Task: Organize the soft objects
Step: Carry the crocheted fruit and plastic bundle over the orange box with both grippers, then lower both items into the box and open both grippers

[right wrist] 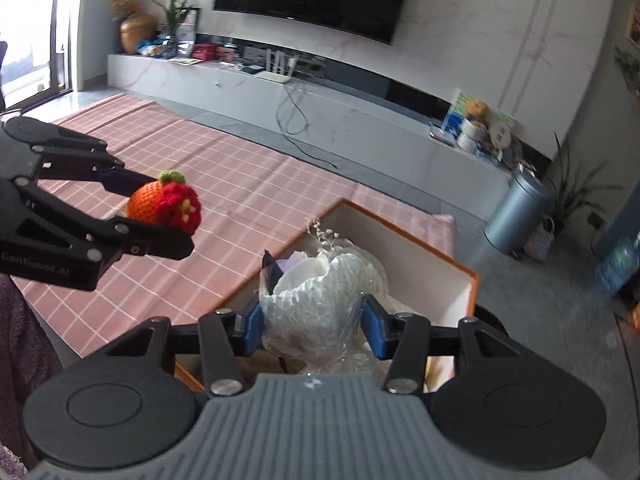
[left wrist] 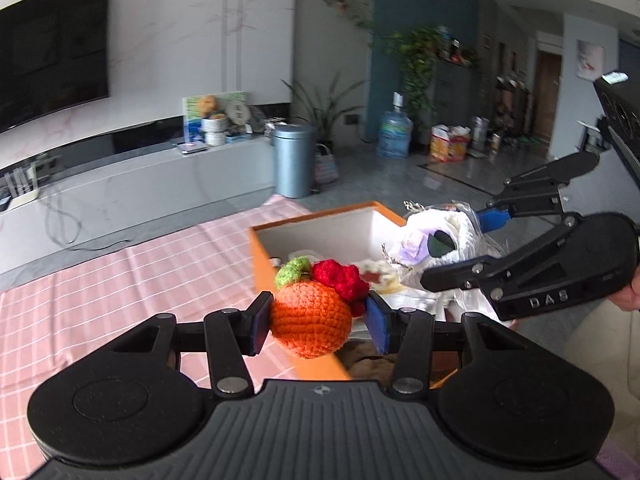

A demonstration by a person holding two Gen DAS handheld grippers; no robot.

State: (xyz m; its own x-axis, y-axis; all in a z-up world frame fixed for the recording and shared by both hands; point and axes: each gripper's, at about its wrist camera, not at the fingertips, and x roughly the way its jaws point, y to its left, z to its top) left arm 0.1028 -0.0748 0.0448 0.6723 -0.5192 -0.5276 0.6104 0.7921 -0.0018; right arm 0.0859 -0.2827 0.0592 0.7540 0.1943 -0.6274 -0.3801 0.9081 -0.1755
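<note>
Both grippers loaded above the orange box (left wrist: 298,364)

My left gripper (left wrist: 316,322) is clamped on the crochet orange (left wrist: 310,320), held over the box's near wall; my right gripper (right wrist: 312,326) pinches the wrapped white bouquet (right wrist: 320,300) over the box interior. Risk, as I judge it: the crinkly film slides between my pads, or the two loads collide, being close together. Box contents under the bouquet are mostly hidden and I can't identify them; the near corner is cut off by my own body
</note>
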